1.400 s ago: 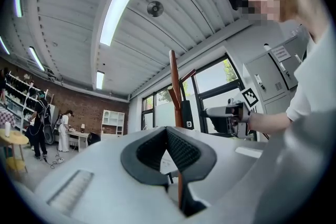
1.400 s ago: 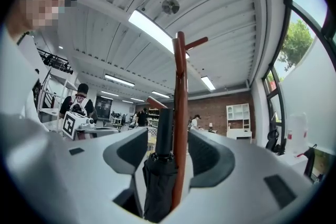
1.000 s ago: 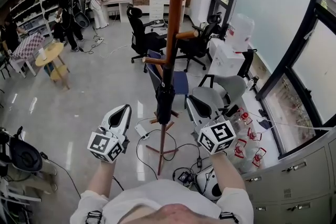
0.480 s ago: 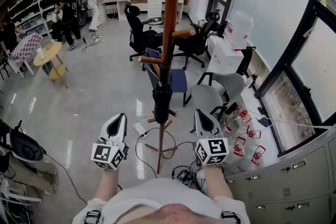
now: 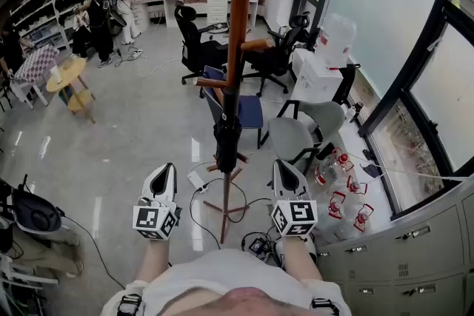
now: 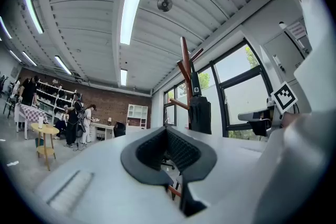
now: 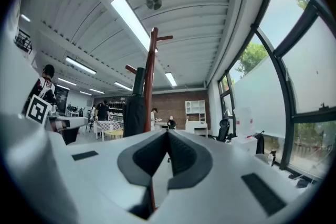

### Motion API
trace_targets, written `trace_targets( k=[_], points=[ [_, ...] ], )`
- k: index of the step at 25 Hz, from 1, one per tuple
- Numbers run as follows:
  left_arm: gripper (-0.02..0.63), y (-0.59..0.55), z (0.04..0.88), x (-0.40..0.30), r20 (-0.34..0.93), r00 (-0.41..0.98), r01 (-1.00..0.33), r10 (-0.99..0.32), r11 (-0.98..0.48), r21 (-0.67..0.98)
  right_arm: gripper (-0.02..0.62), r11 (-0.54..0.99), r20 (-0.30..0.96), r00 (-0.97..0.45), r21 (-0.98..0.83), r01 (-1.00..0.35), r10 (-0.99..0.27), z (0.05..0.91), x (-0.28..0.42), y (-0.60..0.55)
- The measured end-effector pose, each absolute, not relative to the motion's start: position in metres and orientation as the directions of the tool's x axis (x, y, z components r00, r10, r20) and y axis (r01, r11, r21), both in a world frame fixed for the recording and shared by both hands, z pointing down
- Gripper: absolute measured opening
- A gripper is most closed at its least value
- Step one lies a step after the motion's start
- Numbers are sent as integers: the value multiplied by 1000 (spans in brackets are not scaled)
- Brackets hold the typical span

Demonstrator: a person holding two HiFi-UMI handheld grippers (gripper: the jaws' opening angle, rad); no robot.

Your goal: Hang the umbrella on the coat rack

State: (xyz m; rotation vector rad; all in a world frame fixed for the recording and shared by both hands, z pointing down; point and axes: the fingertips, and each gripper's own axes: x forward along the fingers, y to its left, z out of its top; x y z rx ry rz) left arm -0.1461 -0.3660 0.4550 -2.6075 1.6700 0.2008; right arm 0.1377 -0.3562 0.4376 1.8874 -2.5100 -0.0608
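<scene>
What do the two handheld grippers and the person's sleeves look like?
The left gripper and right gripper both have smooth white wedge-shaped shells that taper to black ribbed pads. Each carries a white cube printed with black square markers. No cables show on them. The person wears a white short-sleeved shirt.

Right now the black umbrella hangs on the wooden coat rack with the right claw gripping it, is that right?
No, the right claw grips nothing: the right gripper view shows it shut and empty, well short of the black umbrella, which does hang on the wooden coat rack.
</scene>
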Motion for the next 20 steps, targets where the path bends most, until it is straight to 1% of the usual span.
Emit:
trace_targets(
  k=[9,20],
  points=[
    [10,-365,462,-147,-120,413,-905,-903,-421,50,8,255,15,-255,9,-967,-967,457,143,-355],
    [10,-365,465,-142,-116,433,-895,-894,-442,67,8,244,27,-244,-18,-970,-969,467,147,-358]
  ],
)
